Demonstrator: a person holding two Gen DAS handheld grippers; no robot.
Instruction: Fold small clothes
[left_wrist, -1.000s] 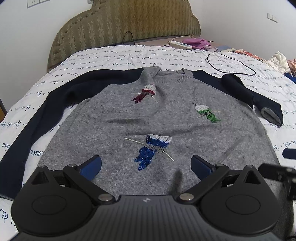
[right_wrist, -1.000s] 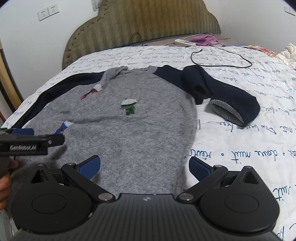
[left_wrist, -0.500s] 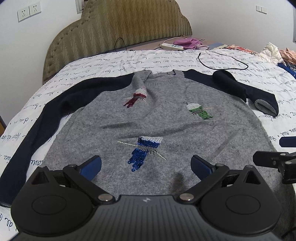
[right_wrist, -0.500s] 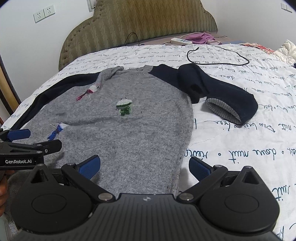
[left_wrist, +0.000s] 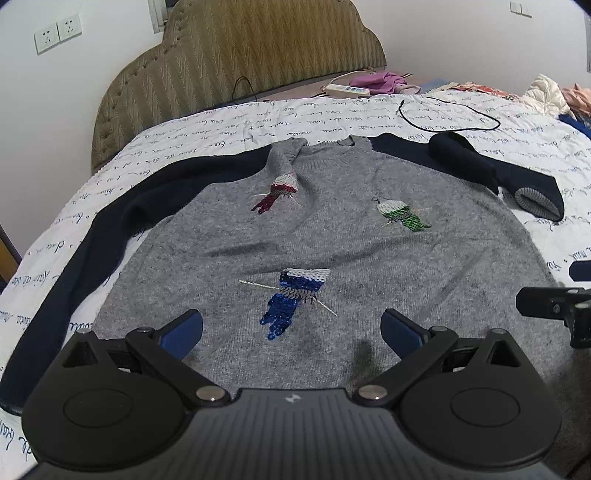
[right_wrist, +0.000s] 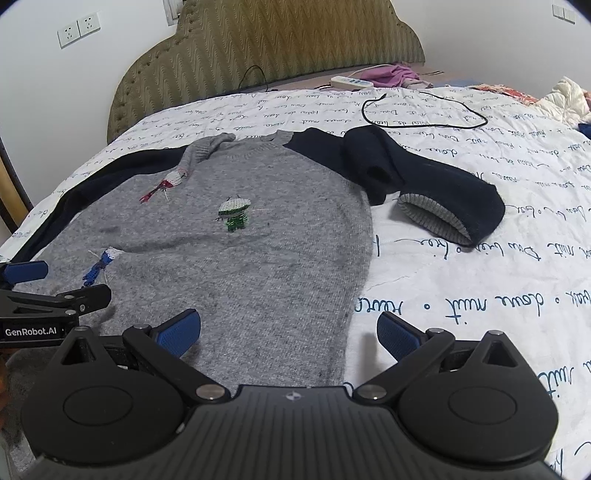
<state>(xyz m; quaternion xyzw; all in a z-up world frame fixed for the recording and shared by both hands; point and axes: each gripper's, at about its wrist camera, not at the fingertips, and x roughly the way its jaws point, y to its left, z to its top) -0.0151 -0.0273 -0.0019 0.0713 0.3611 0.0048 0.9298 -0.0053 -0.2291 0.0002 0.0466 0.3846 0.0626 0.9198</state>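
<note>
A bed with a white quilt printed in blue script (right_wrist: 480, 295) fills the room below a padded olive headboard (left_wrist: 258, 62). On it, front up, lies the grey knitted sweater with navy sleeves and sequin birds (left_wrist: 332, 240). Both the left tool (left_wrist: 291, 326) and right tool (right_wrist: 288, 328) hover released at the hem. I'd say first straighten the crumpled right sleeve (right_wrist: 424, 184), then pinch the knit deeply, clear of the sequins, and fold evenly.

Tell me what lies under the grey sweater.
The sweater lies flat on a white quilt printed with blue script, visible all around it. Whatever lies directly beneath the sweater's body is covered and cannot be seen.
</note>
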